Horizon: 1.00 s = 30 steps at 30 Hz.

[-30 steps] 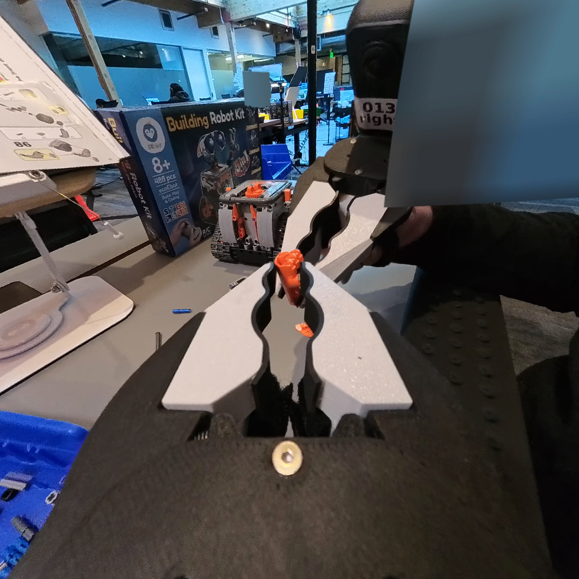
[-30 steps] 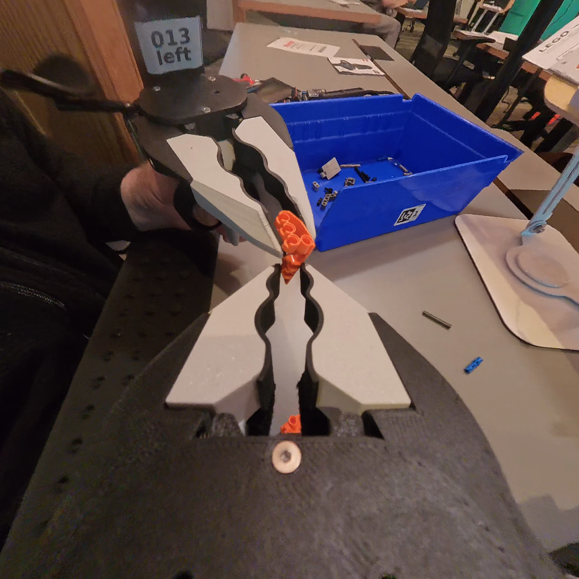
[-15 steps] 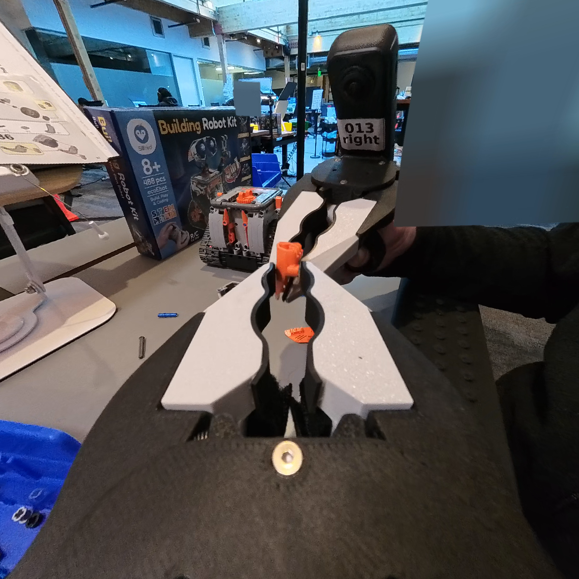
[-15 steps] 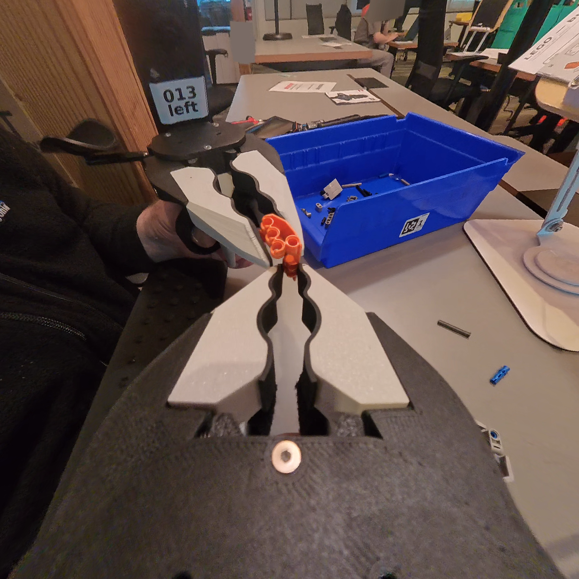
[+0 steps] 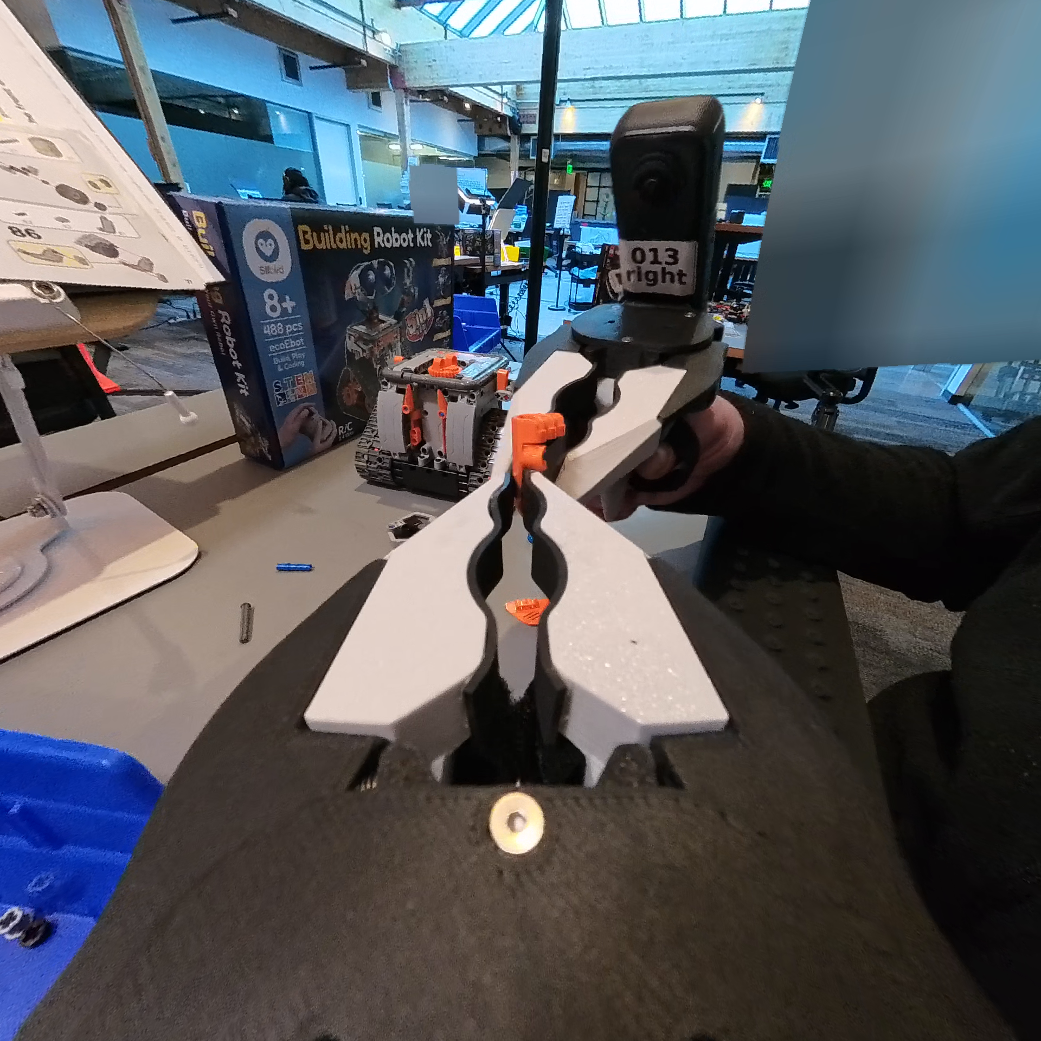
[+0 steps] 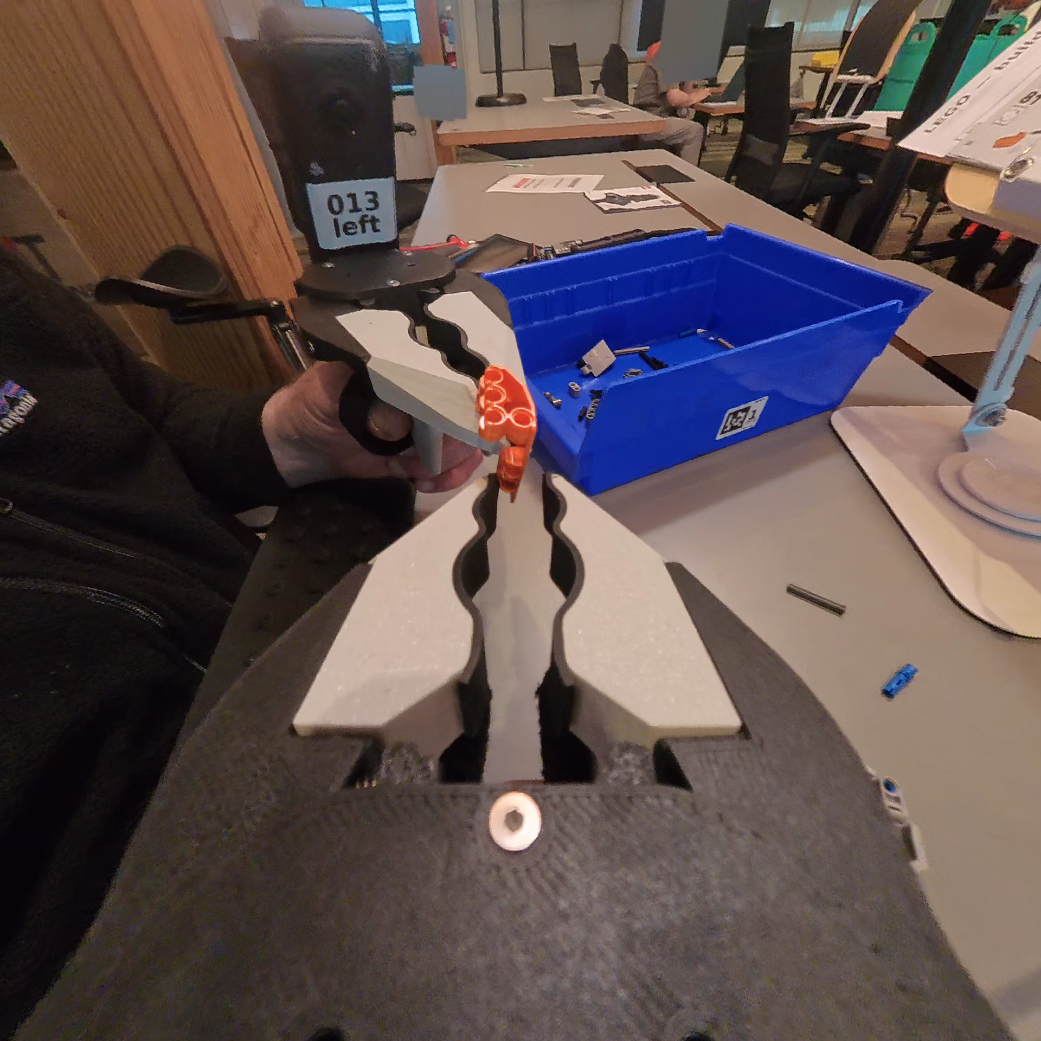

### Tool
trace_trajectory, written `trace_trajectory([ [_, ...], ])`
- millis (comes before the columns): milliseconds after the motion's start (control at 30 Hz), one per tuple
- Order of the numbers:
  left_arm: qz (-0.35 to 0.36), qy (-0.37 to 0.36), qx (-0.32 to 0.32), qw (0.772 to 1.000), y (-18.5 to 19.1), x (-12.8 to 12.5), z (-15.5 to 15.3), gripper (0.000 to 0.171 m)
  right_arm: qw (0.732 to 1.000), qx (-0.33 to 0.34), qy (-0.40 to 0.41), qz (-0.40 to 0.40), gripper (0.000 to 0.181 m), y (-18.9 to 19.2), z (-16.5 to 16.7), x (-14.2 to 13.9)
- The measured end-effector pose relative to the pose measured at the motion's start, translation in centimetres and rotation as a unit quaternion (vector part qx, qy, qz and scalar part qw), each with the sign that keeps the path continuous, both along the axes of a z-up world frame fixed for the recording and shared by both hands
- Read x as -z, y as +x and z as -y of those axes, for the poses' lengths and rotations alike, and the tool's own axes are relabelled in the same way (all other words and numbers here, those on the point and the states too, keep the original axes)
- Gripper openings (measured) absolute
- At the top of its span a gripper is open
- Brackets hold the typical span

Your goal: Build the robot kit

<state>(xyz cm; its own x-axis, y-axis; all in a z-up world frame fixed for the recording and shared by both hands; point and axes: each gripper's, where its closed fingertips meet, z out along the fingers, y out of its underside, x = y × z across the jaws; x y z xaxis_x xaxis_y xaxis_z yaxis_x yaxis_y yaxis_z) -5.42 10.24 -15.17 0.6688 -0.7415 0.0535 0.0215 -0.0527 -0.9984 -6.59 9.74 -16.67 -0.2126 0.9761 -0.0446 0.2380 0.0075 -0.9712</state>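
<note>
My left gripper is shut on an orange multi-hole brick piece, held upright above the grey table. In the right wrist view the same orange piece sticks out of the left gripper's tips, with a small orange part hanging below it. My right gripper is open. Its left fingertip sits right beside that small part, and I cannot tell whether they touch. The two grippers meet tip to tip.
A tracked robot model and its kit box stand at the back. A blue bin holds several small parts. A loose orange bit, a blue pin, a black axle and a booklet stand's base are on the table. Left and right tips are no more than a few centimetres apart. From either gripper's tips it is about 15 cm to the loose orange bit.
My right gripper's fingers have spread apart and let go of the small orange part. Both grippers have risen slightly, and the left one still grips the orange piece.
</note>
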Motion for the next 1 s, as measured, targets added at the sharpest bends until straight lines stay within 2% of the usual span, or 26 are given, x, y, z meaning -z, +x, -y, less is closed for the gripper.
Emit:
trace_trajectory([
  [167, -0.032, 0.007, -0.019, 0.999, -0.5, 0.1, -0.3, 0.0, 0.998, 0.026, 0.052, 0.011, 0.021, 0.6, -1.1, -0.1],
  [333, -0.129, 0.001, -0.036, 0.991, -0.5, 1.5, -0.7, 0.0, 0.996, 0.022, 0.087, -0.026, 0.027, 1.5, -0.6, -2.0],
  [400, -0.173, 0.007, -0.04, 0.984, -0.1, 2.1, -0.8, 0.0, 0.994, 0.011, 0.104, -0.013, 0.027, 1.3, -0.1, -1.5],
  [567, -0.229, 0.007, -0.022, 0.973, 0.7, 2.9, -0.5, 0.0, 0.989, 0.014, 0.144, 0.035, 0.015, 1.2, -0.2, 0.4],
  [767, -0.229, 0.009, -0.014, 0.973, 0.8, 2.4, -0.6, 0.0, 0.993, 0.013, 0.118, 0.027, 0.013, 1.3, -0.3, 0.0],
  [800, -0.216, 0.012, -0.015, 0.976, 0.7, 2.1, -0.7, 0.0, 0.994, 0.014, 0.105, 0.019, 0.013, 1.3, -0.4, -0.3],
  [900, -0.164, 0.017, -0.025, 0.986, 0.1, 0.9, -0.9, 0.018, 0.998, 0.023, 0.052, -0.019, 0.013, 1.5, -1.1, -1.6],
  [1000, -0.122, 0.015, -0.016, 0.992, -0.3, 0.2, -0.8, 0.02, 0.996, 0.028, -0.026, -0.076, 0.013, 2.0, -2.1, -3.5],
])
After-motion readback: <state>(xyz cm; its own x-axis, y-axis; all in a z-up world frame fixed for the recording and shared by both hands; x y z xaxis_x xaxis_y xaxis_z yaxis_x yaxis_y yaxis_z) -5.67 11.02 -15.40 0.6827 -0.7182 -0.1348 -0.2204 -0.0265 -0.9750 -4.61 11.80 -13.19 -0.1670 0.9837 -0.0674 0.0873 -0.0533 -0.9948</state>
